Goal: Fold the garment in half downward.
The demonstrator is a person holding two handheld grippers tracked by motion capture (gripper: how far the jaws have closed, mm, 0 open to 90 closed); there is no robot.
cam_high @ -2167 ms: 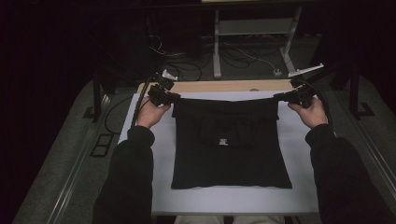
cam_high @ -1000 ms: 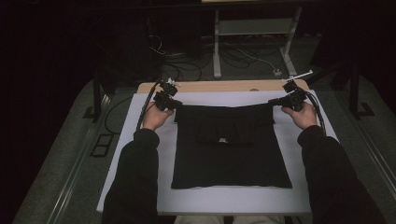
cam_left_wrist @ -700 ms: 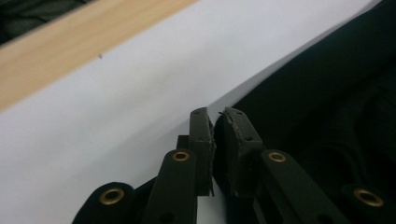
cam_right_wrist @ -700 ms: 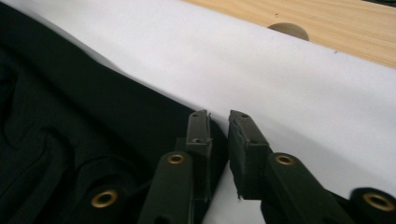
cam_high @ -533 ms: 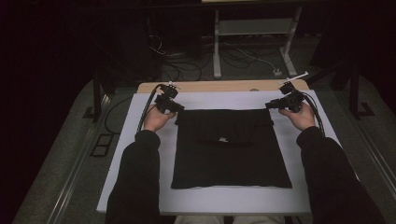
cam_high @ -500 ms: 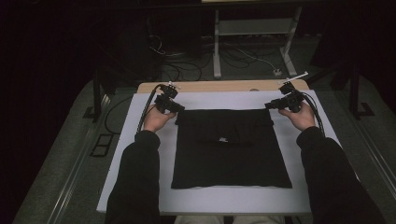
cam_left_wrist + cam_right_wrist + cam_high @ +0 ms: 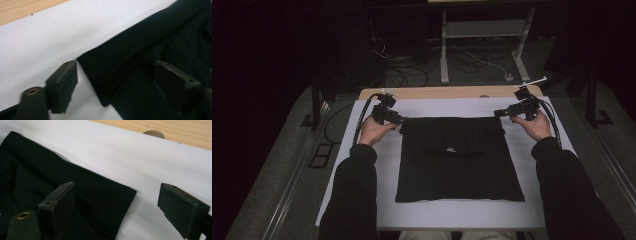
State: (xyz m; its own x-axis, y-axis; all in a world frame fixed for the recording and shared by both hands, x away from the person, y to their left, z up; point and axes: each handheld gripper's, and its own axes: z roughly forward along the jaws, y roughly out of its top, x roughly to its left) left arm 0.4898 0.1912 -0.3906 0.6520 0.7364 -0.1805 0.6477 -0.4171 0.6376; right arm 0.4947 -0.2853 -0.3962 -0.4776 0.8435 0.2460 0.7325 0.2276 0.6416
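On the white table (image 7: 362, 165): black folded garment (image 7: 459, 160) lies flat, centred.
Left gripper (image 7: 398, 119): jaws just opened wide, far left corner between them, released.
Right gripper (image 7: 501, 113): same at far right corner.
Reason: likely corners let go after spreading the fold.

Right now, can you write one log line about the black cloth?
black folded cloth: flat on white table | left gripper: jaws just opened, corner released | right gripper: same

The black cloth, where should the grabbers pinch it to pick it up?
Probably the two far corners of the black cloth, one per gripper, each coming in from its own outer side. It lies flat, and the corners sit between the open jaws, which have just been opening.
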